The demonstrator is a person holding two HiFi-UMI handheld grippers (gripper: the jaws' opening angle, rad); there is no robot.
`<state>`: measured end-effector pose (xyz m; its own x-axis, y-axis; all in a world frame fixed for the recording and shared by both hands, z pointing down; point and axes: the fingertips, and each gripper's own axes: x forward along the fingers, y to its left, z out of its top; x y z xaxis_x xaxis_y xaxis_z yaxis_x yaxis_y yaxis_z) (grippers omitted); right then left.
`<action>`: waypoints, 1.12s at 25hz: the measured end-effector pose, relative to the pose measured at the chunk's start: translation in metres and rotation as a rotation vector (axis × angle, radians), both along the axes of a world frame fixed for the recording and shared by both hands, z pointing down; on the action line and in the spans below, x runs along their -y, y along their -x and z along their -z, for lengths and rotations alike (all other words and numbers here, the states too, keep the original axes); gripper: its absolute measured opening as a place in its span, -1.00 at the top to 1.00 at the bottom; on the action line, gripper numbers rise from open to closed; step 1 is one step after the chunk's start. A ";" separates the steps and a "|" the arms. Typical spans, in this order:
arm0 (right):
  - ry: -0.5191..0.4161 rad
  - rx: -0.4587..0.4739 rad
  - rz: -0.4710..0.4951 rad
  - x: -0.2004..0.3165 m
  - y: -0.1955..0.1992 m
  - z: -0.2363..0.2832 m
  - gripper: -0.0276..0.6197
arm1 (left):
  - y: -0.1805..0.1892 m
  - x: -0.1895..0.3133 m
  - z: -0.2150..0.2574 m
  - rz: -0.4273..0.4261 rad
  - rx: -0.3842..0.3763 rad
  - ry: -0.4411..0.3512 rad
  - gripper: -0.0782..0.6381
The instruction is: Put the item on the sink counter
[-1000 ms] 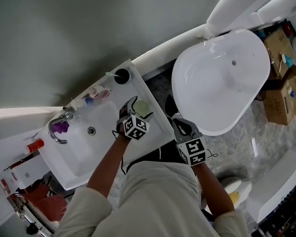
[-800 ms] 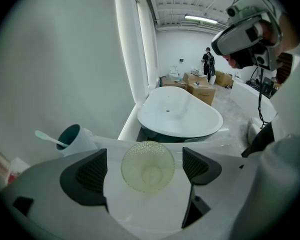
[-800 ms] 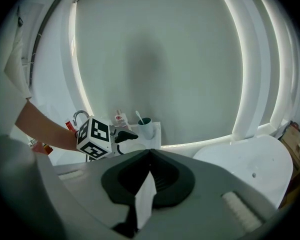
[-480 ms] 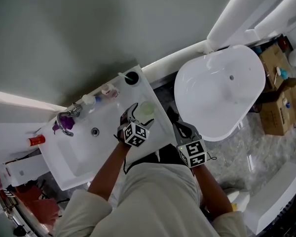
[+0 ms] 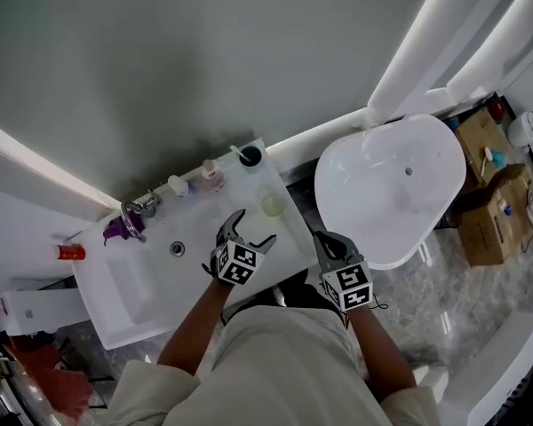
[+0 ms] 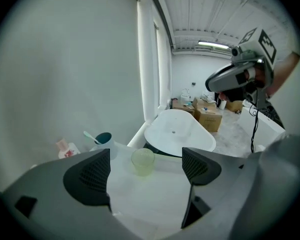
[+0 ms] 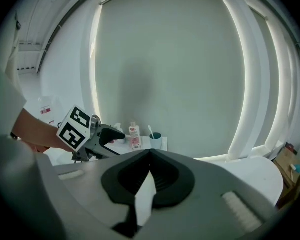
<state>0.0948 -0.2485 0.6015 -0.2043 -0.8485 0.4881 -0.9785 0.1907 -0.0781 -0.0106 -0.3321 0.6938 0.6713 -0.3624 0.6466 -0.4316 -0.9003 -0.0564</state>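
Note:
A pale green cup (image 5: 273, 205) stands upright on the white sink counter (image 5: 256, 186), near its right end. My left gripper (image 5: 253, 227) hovers just short of the cup, open and holding nothing. The left gripper view shows the cup (image 6: 142, 162) on the counter (image 6: 150, 199) a little beyond the spread jaws of the left gripper (image 6: 146, 169). My right gripper (image 5: 330, 242) is off the counter's right edge, above the person's lap. In its own view the right gripper (image 7: 150, 151) has its jaws together with nothing between them.
The faucet (image 5: 135, 211), small bottles (image 5: 211, 174) and a dark cup holding a toothbrush (image 5: 250, 156) line the counter's back edge. The basin (image 5: 151, 264) lies to the left. A white bathtub (image 5: 391, 189) stands to the right, with cardboard boxes (image 5: 484, 220) past it.
My left gripper, which was around the green cup, has drawn back from it. The cup stays standing on the counter. The right gripper has barely moved.

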 end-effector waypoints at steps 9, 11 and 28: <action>-0.042 -0.039 0.060 -0.011 0.018 0.026 0.88 | 0.033 -0.007 0.051 0.127 -0.134 -0.013 -0.21; -0.054 -0.039 0.072 -0.012 0.019 0.030 0.88 | 0.040 -0.011 0.058 0.154 -0.142 -0.025 -0.12; -0.107 0.061 0.209 -0.047 -0.010 0.049 0.88 | 0.067 -0.068 0.094 0.469 -0.143 -0.042 0.39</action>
<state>0.1046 -0.2011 0.5523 -0.4071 -0.8310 0.3791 -0.9111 0.3987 -0.1044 -0.0778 -0.2646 0.6001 0.5103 -0.6706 0.5385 -0.7961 -0.6051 0.0009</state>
